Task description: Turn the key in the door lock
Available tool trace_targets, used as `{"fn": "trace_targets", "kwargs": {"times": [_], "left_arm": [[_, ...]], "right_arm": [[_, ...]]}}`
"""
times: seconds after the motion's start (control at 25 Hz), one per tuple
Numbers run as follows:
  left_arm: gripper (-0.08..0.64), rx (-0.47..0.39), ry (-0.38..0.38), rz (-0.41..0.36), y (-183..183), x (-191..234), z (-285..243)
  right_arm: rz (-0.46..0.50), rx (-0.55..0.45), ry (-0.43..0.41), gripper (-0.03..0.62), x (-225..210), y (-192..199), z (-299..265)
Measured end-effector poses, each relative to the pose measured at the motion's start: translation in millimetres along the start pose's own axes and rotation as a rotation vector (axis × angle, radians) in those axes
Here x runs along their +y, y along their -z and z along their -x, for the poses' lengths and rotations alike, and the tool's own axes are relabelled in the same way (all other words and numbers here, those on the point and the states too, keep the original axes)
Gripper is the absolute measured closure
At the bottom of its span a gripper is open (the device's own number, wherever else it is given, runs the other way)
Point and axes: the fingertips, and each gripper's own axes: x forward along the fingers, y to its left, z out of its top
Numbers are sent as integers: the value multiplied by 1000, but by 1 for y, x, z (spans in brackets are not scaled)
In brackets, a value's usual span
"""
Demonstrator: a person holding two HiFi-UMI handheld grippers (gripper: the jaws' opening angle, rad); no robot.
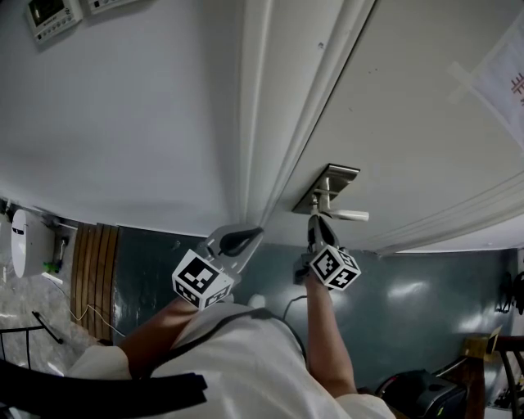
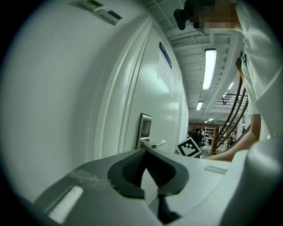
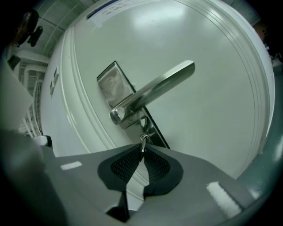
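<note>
A white door (image 1: 426,123) carries a metal lock plate (image 1: 327,186) with a lever handle (image 1: 348,215). In the right gripper view a small key (image 3: 143,142) sticks out of the plate (image 3: 112,84) just below the handle (image 3: 154,90). My right gripper (image 3: 142,149) is shut on the key's head, its pads pinching it; in the head view it (image 1: 314,223) reaches the plate from below. My left gripper (image 1: 255,232) hangs beside the door-frame moulding, left of the lock. Its jaws (image 2: 145,152) meet at the tips with nothing between them.
Moulded door frame (image 1: 262,123) runs between wall and door. A paper notice (image 1: 503,74) hangs on the door at upper right. Wall control panels (image 1: 51,15) sit top left. A stair railing (image 2: 230,123) and distant people show in the left gripper view. A dark bag (image 1: 417,393) lies on the floor.
</note>
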Motion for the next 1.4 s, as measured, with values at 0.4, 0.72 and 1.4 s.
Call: {"fn": "trace_targets", "kwargs": {"times": [0.4,0.72,1.4], "left_arm": [[554,-6,-1,-1,-1,-3,6],[554,-8,-4,-8,-2,-5,9],[554,-8,-21,-4,-1,-3,16]], "right_arm": [[231,34,46,546,2,2,-1],[361,51,75,538,3,3,-1],[679,111,123,525,8,3,-2]]}}
